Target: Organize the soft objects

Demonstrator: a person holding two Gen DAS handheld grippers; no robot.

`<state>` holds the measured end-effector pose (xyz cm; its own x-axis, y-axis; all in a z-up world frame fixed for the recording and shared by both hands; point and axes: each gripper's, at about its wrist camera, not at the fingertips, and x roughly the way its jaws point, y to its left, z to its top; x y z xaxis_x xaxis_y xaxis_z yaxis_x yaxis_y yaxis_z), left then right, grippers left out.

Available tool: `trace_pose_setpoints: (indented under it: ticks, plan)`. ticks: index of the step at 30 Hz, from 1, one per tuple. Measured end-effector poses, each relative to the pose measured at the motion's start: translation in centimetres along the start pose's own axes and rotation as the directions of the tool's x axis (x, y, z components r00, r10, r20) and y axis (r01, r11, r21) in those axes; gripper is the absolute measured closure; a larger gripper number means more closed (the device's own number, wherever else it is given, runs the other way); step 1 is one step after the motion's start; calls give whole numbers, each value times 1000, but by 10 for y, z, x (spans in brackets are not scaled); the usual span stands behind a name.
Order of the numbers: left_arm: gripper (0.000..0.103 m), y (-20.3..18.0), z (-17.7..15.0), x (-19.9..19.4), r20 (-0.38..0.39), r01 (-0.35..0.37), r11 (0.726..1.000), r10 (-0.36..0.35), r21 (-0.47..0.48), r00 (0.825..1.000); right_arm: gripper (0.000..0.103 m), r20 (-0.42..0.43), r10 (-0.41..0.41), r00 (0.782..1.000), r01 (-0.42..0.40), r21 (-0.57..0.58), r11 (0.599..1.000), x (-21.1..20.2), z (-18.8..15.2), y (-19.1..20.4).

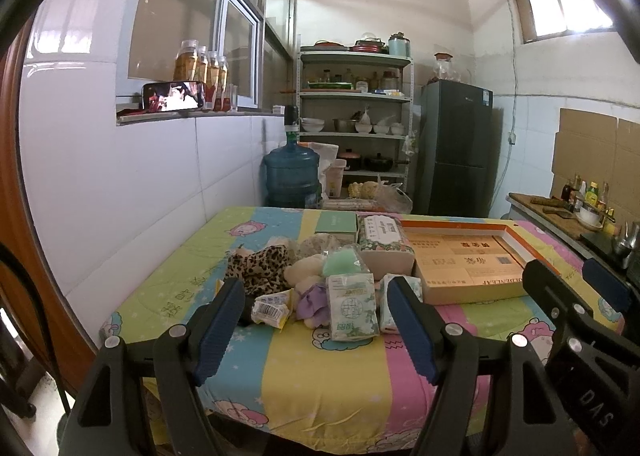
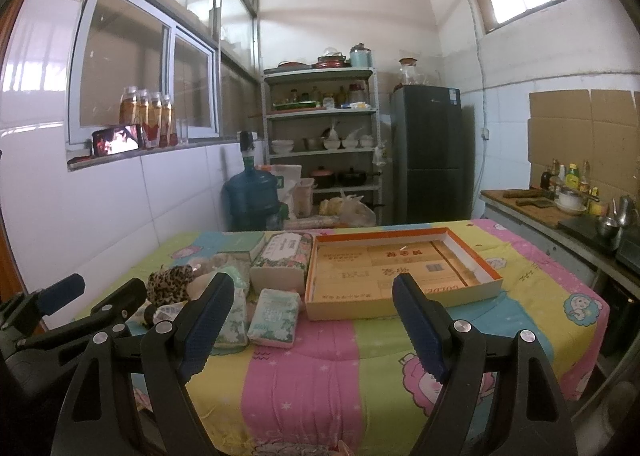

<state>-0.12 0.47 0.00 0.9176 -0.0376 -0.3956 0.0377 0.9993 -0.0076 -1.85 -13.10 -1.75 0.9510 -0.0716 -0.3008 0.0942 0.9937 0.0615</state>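
A pile of soft things lies on the colourful tablecloth [image 1: 320,372]: a leopard-print plush [image 1: 258,264], a cream plush toy [image 1: 304,270], a purple cloth [image 1: 310,302], a green sponge [image 1: 342,261] and tissue packs [image 1: 352,306]. A larger tissue pack [image 1: 384,244] stands behind them. A shallow orange-rimmed box [image 1: 468,260] lies to their right, also in the right wrist view [image 2: 396,268]. My left gripper [image 1: 316,328] is open and empty, just short of the pile. My right gripper [image 2: 316,324] is open and empty, in front of a tissue pack [image 2: 276,318] and the box.
A white tiled wall runs along the table's left side. A blue water jug [image 1: 294,176], a shelf rack [image 1: 356,112] and a dark fridge [image 1: 456,152] stand behind the table. A counter [image 2: 560,224] with bottles and pots stands at the right.
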Motion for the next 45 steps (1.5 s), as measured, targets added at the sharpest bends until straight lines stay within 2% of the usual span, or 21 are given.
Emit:
trace_pose_setpoints:
  ticks: [26, 45]
  plan:
    - [30, 8, -4, 2, -2, -5, 1000, 5, -16, 1000, 20, -2, 4, 1000, -4, 1, 1000, -1, 1, 1]
    - [30, 24, -8, 15, -24, -11, 1000, 10, -26, 1000, 20, -38, 54, 998, -54, 5, 999, 12, -8, 2]
